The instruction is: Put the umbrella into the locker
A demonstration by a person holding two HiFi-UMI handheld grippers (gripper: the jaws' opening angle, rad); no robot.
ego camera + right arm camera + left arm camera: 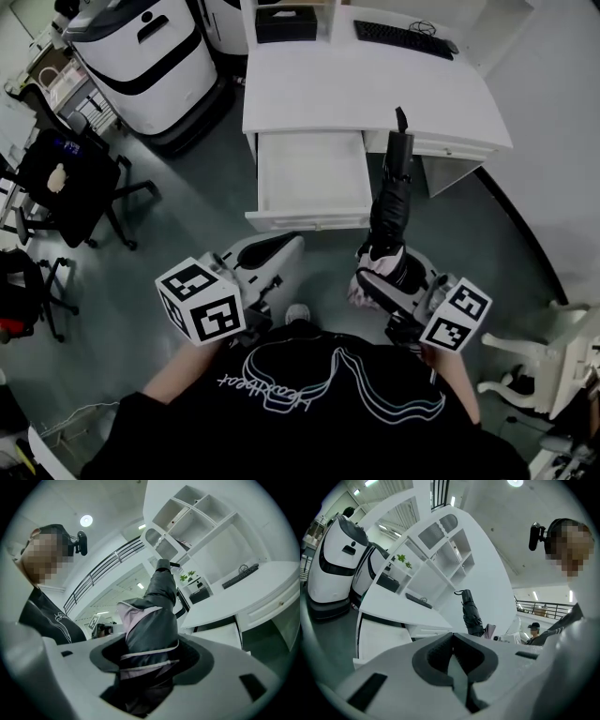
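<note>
**A:** Right gripper first: what is in it?

**B:** One folded umbrella, black, with pink cloth showing at the gripped end. Both jaws press on the bundle, one from each side, so it is clamped.

**A:** And the left gripper?

**B:** Nothing in it. Its two dark pads meet at the tips.

**A:** Where is the umbrella in the room?

**B:** In the head view the umbrella sticks out ahead of the right gripper, over the grey floor. Its far end overlaps the front edge of the white desk, just right of the drawer. I cannot tell whether it touches the desk.

**A:** How many drawers stand open?

**B:** One, pulled out under the desk's left half.

**A:** Count the rest.

**B:** On the desk top there is one keyboard and one black box. There are two marker cubes, the left cube and the right cube. The left gripper view shows two white machines side by side left of the desk, the near machine and the far machine. One white shelf unit with open compartments rises behind the desk. One black office chair is in full view, well to the left.
</note>
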